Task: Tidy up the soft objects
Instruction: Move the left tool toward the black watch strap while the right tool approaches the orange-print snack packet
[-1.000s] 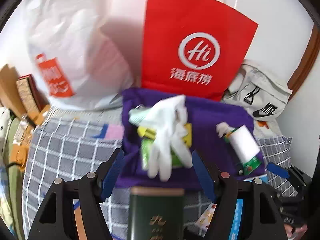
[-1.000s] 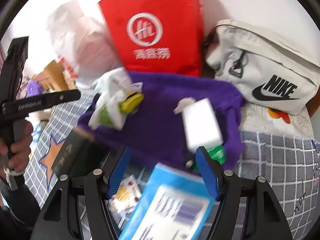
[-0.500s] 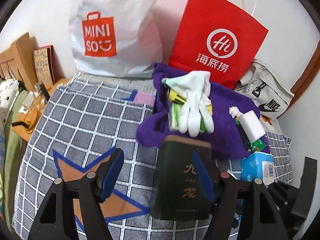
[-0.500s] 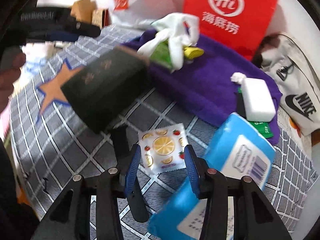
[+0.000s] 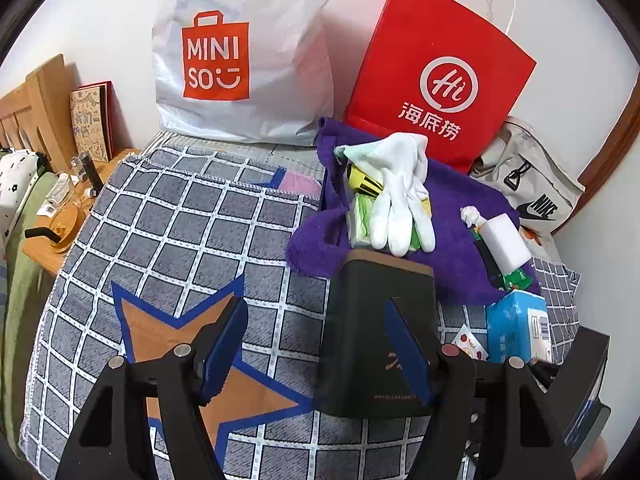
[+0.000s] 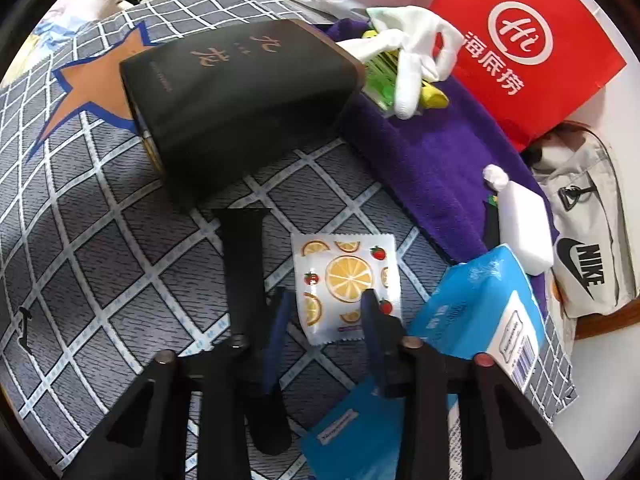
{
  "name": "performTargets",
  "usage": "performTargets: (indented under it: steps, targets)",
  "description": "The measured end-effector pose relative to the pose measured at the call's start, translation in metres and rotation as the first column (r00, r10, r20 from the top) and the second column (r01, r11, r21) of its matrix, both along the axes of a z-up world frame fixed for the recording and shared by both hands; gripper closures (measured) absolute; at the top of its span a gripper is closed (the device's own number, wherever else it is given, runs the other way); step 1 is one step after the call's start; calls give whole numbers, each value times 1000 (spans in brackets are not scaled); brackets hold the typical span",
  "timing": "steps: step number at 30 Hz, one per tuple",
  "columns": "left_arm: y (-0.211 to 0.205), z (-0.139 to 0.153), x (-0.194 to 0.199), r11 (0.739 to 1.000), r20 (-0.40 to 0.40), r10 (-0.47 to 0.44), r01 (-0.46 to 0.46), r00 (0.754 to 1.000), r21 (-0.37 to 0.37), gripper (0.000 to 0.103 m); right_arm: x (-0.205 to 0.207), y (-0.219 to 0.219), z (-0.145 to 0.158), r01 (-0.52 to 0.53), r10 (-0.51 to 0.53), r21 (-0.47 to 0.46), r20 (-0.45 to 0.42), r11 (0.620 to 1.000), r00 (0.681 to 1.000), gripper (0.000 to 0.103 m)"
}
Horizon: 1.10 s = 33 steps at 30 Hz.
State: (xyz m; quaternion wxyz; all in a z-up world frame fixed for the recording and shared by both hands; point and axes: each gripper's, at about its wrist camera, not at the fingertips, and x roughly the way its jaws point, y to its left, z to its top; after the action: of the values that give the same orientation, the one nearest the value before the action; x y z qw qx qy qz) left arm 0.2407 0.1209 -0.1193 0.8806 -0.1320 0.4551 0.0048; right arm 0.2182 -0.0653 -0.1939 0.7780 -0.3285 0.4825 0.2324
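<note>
A purple towel lies at the back of a checked cloth; it also shows in the right wrist view. White gloves rest on it over a green pack and a yellow item. A white sponge lies at its right edge. A fruit-print wipe packet lies flat just ahead of my right gripper, which is open with its fingers either side of the packet's near edge. A blue tissue pack sits right of it. My left gripper is open and empty above the cloth.
A dark green box lies on the cloth beside the towel. A white Miniso bag, a red paper bag and a beige Nike pouch stand along the wall. A wooden shelf borders the left. A black strap lies near the packet.
My left gripper pulled back and left from the towel. My right gripper narrowed a little and dropped toward the fruit-print packet.
</note>
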Motion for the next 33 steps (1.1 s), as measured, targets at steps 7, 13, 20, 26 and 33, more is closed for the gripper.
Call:
performTargets:
  steps: [7, 13, 20, 26, 33]
  targets:
    - [4, 1, -14, 1000, -3, 15, -15, 1000, 0, 34, -2, -16, 14, 73, -73, 114, -9, 991, 997, 103]
    - [5, 1, -29, 1000, -11, 26, -27, 1000, -12, 34, -16, -43, 47, 146, -129, 319, -73, 937, 989, 103]
    - [-8, 0, -52, 1000, -25, 26, -26, 999, 2, 34, -54, -53, 68, 158, -117, 455, -116, 877, 986, 103]
    - [-23, 0, -78, 1000, -26, 8, -7, 1000, 7, 34, -88, -82, 76, 213, -160, 509, -147, 834, 976, 103]
    - [-54, -8, -101, 999, -35, -53, 53, 998, 8, 34, -117, -131, 68, 325, -306, 461, -119, 826, 945, 103]
